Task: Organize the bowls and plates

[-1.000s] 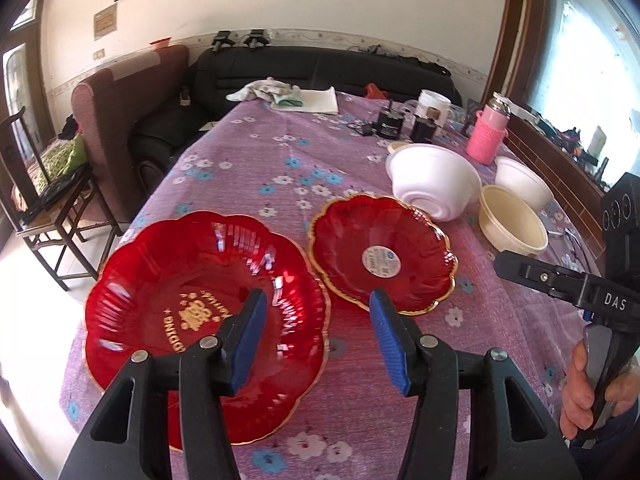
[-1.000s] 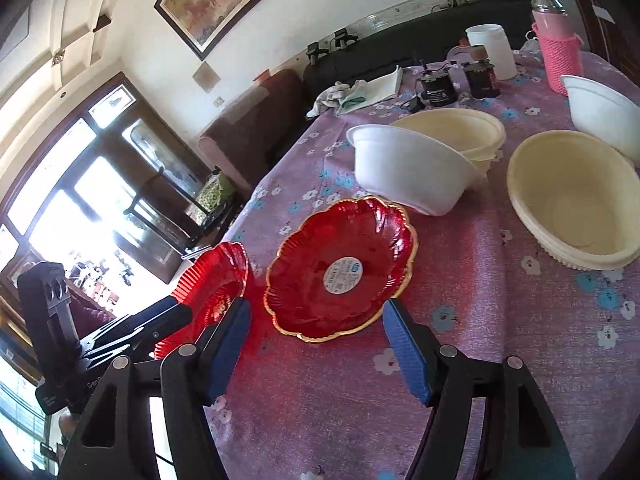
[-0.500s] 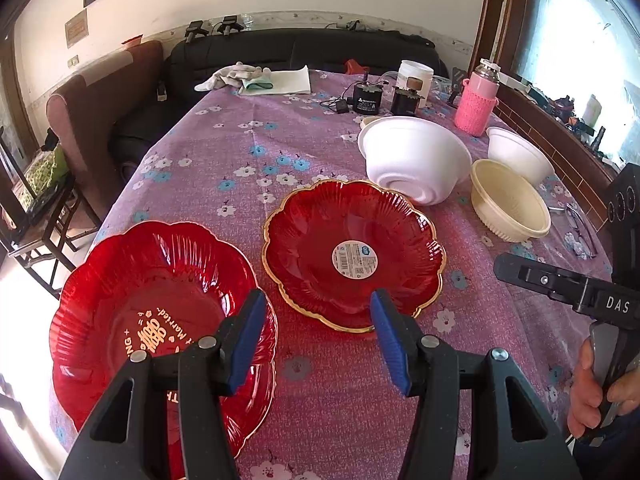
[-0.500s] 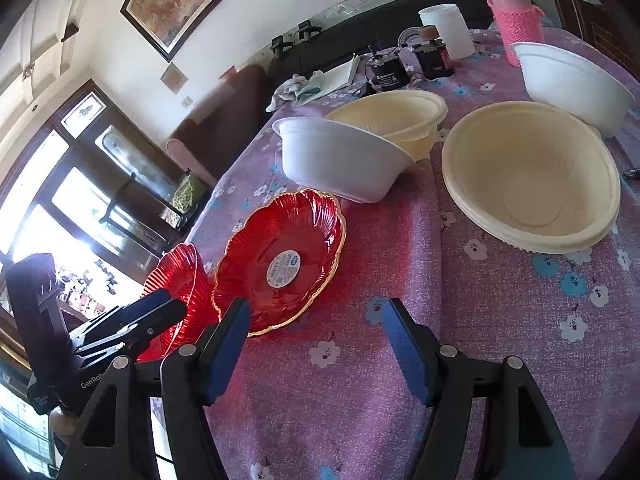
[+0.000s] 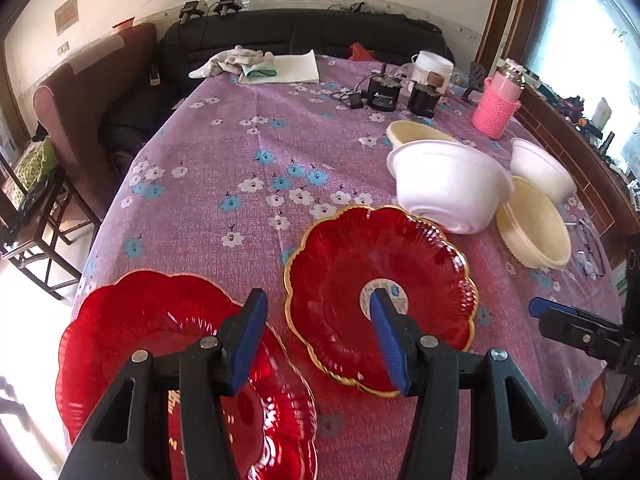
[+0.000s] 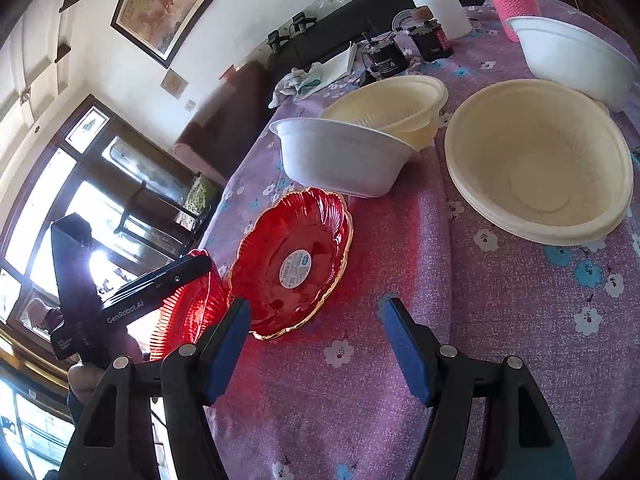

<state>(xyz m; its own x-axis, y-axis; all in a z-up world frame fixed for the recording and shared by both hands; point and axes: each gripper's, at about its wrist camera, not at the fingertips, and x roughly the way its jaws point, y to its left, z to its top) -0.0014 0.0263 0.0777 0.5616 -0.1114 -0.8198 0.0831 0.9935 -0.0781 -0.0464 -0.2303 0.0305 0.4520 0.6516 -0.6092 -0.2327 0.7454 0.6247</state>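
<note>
Nothing is stacked yet: this reads as the approach to the first pick. The left gripper hangs over the near edge of the small plate, the red gold-rimmed one with a sticker at its centre. Its jaws have just been closing a little, yet they stand well apart with nothing pressed between them — the plate's near rim only shows in the gap below. The right gripper waits over bare cloth, jaws wide and empty, with the same plate just ahead of its left finger.

The big plate, also red, lies to the left of the small one at the table's near corner; whether the rims touch or overlap I cannot tell. Behind the small plate stands a white bowl, near to touching its far rim. A cream bowl sits to the right of the white one, a second white bowl behind that, and another cream bowl peeks out behind the first white one.

The next move, I judge, calls for the left jaws to straddle the small plate's near rim and close on it, then lift it across onto the big plate. The rim is thin and scalloped, so the bite must be square.

Room is open on the near side and to the left; the big plate lies close to the table's left and near edges, so a nudge outward there is risky.
</note>
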